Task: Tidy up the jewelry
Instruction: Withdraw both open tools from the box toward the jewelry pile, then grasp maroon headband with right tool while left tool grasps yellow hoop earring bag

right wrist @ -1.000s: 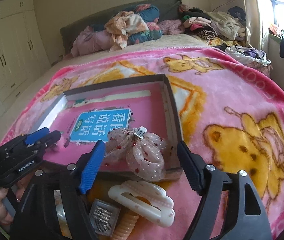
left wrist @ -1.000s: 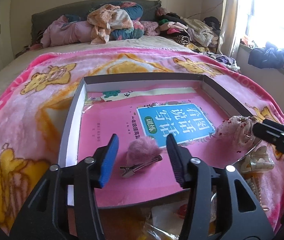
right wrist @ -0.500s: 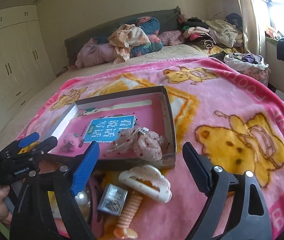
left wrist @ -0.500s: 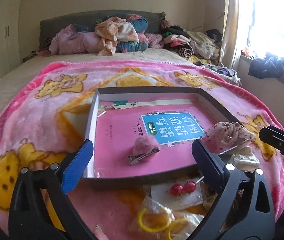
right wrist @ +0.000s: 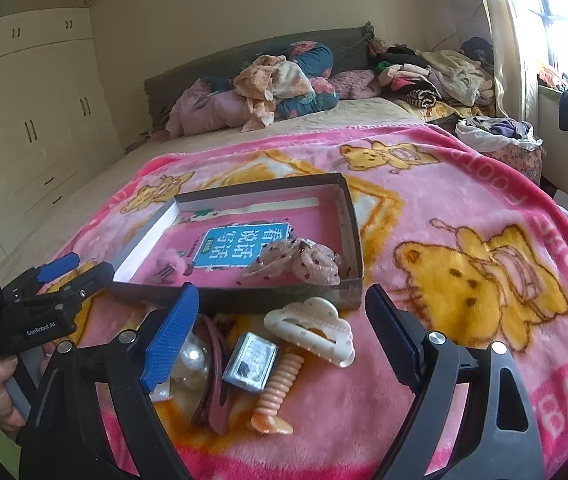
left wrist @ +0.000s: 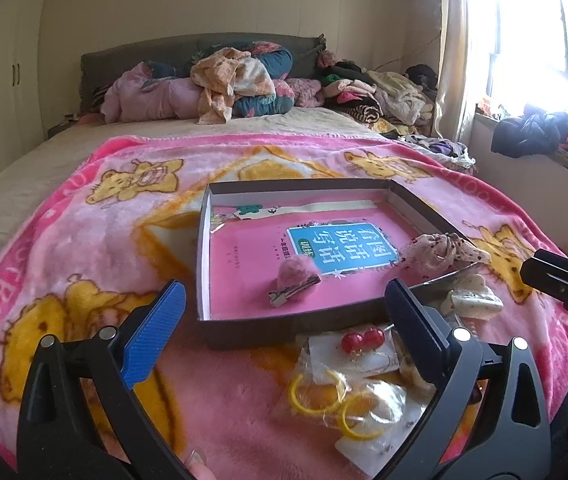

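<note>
A shallow box (left wrist: 203, 264) (right wrist: 349, 216) lined with a pink book lies on the blanket. Inside it lie a pink pompom hair clip (left wrist: 295, 280) (right wrist: 168, 265) and a sheer spotted bow (left wrist: 439, 251) (right wrist: 299, 262). My left gripper (left wrist: 284, 322) is open and empty, in front of the box above red bead earrings (left wrist: 362, 340) and bagged yellow hoops (left wrist: 335, 400). My right gripper (right wrist: 284, 328) is open and empty above a white claw clip (right wrist: 311, 334), a small silver packet (right wrist: 250, 360), an orange clip (right wrist: 278, 394), a dark red clip (right wrist: 214, 380) and a pearl (right wrist: 192, 360).
The pink bear blanket (left wrist: 84, 240) covers the bed. Piled clothes and pillows (left wrist: 236, 84) lie at the headboard. A windowsill with clothes (left wrist: 539, 136) is on the right, wardrobes (right wrist: 36, 112) on the left. The left gripper body (right wrist: 36, 312) shows in the right wrist view.
Both grippers have pulled back and up from the box. The left jaws opened wide, leaving the pompom clip in the box. The bow stays in the box.
</note>
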{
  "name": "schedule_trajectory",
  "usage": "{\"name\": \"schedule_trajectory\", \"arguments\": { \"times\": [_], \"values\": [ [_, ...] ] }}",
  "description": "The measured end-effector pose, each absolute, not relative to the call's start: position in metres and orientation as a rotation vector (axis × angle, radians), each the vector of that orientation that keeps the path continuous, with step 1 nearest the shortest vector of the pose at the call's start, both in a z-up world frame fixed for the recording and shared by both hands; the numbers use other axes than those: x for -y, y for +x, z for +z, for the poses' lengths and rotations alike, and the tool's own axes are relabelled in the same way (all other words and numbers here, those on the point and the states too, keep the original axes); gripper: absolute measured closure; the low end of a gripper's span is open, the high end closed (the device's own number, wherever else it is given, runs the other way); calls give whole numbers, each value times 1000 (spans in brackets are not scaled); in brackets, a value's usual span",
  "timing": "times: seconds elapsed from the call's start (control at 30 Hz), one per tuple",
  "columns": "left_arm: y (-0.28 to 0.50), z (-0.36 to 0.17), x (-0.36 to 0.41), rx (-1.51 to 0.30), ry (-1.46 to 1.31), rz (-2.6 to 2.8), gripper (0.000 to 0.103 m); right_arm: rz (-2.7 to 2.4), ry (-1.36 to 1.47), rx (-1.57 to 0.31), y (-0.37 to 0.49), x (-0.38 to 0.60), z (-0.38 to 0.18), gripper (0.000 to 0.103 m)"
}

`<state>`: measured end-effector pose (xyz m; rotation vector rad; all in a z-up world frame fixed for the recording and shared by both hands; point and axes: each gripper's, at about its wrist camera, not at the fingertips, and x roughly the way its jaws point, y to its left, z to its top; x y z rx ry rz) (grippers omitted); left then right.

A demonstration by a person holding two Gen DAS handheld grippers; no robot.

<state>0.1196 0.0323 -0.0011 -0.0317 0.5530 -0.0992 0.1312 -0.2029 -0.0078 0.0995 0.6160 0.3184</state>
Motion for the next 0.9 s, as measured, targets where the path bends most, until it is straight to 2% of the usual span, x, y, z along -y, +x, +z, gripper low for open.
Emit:
{"name": "schedule_trajectory", "arguments": {
  "times": [0.63, 0.9],
  "values": [
    [91, -14, -44, -590, -35, -144, 12, 379, 50, -685, 103, 182, -29, 21],
    [83, -24, -48, -631, -30, -169, 12, 434, 30, -763, 100, 163, -47, 40]
  ]
}}
